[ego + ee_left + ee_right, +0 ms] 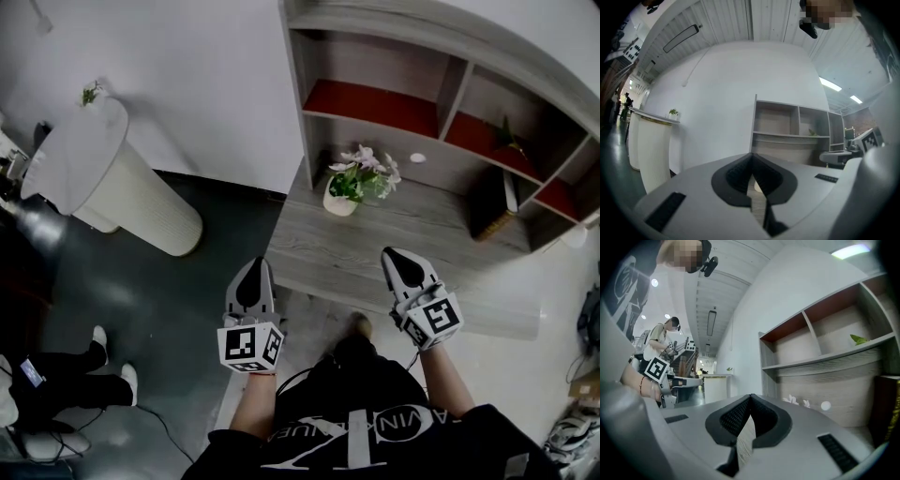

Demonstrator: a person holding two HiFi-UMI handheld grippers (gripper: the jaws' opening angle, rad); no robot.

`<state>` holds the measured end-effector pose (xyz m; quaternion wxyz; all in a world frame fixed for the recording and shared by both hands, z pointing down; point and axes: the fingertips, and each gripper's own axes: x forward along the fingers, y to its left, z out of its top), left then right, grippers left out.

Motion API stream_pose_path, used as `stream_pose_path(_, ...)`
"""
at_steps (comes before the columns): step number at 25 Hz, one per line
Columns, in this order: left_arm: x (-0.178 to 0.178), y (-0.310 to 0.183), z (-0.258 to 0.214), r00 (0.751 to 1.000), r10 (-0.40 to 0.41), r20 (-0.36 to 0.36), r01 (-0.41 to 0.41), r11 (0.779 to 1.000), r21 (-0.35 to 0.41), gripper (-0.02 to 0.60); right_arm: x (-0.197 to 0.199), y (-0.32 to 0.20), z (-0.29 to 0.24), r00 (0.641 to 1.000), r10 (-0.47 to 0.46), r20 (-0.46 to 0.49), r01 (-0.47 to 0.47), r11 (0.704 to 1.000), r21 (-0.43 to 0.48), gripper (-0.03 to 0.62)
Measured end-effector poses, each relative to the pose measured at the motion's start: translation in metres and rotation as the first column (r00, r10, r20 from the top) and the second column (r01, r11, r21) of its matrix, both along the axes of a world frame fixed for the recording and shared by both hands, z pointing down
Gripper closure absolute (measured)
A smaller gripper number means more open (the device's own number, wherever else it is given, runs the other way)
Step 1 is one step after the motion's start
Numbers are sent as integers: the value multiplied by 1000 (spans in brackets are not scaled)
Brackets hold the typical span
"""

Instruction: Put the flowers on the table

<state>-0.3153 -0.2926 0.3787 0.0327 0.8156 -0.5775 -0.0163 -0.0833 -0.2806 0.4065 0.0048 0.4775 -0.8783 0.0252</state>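
Observation:
The flowers [361, 173], pink and white blooms with green leaves in a small white pot, stand upright on the grey wooden table [431, 253], near its back left under the shelf unit. Both grippers hover over the table's front edge, well short of the pot. In the head view my left gripper [255, 263] is at the front left and my right gripper [393, 253] at the front right. Each is shut, with nothing between its jaws. In the right gripper view, white petals of the flowers [792, 400] peek over the shut right gripper [750, 398]. The left gripper [751, 156] points at the shelves.
A shelf unit [441, 94] with red-backed compartments rises behind the table. A dark upright box [493, 202] stands at the table's right. A white ribbed pedestal [112, 187] with a small plant stands on the floor to the left. A person's legs [66, 370] show at the lower left.

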Motion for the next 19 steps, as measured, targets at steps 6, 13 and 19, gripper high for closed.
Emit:
stream_pose_path(6, 0, 3, -2, 999, -5, 33, 5, 1000, 27, 578, -2, 4, -4, 999, -13, 33, 12, 1000, 14, 585)
stream_pose_path(13, 2, 4, -2, 998, -1, 57, -2, 999, 49, 578, 1, 5, 3, 1000, 4, 18, -4, 1000, -6, 585)
stream_pose_path(19, 1, 3, 0, 998, 3, 59, -6, 999, 49, 578, -1, 4, 5, 999, 5, 31, -5, 1000, -8, 585)
